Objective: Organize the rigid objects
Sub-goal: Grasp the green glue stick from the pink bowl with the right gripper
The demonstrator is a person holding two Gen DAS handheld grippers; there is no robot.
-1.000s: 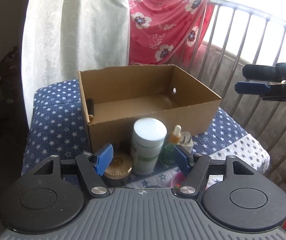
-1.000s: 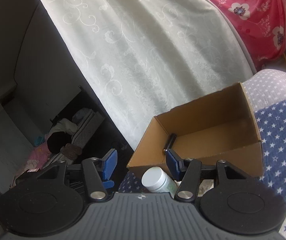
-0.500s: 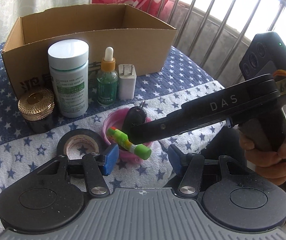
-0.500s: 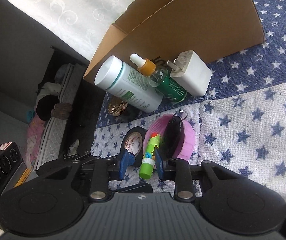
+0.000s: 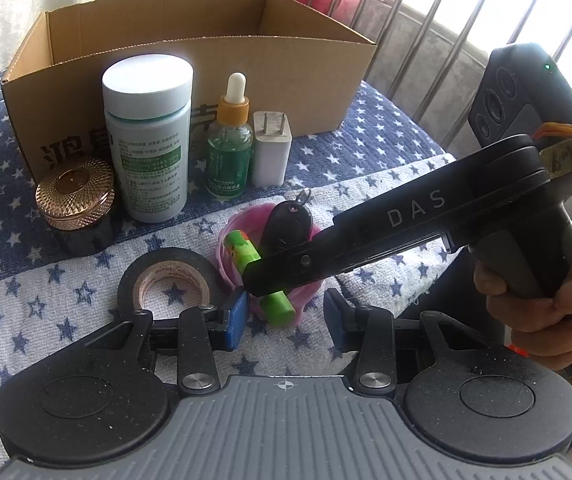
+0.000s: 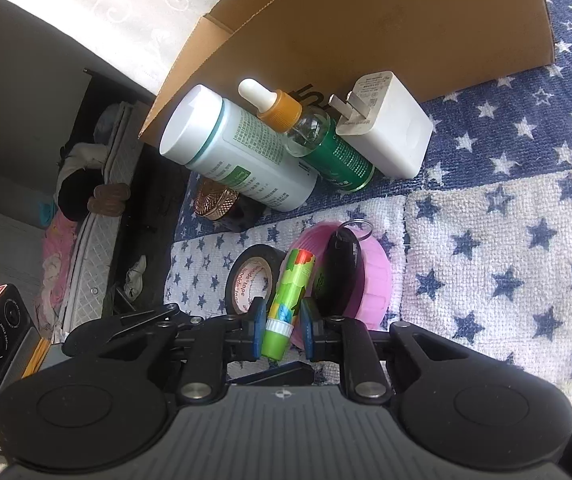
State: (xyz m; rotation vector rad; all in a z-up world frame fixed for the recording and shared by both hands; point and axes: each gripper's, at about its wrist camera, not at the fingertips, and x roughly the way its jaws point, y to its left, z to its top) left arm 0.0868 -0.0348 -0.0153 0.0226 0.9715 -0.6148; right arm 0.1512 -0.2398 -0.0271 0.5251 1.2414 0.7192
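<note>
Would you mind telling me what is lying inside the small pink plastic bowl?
Inside the pink plastic bowl lie a black key fob and a green patterned tube, which sticks out over the rim. The bowl's floor beneath them is covered.

Bright window daylight, glare at top, sharp focus, fisheye-bent edges.

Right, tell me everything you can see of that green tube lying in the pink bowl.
The green tube is a small stick, like a lip balm, bright green with a leafy print, a red band at its far end and a white ring near its plain green cap. It looks plastic. It lies slanted across the rim of the pink bowl, beside the black key fob, cap end overhanging. The right gripper has just been closing; its blue pads flank the cap end, seemingly touching.
</note>
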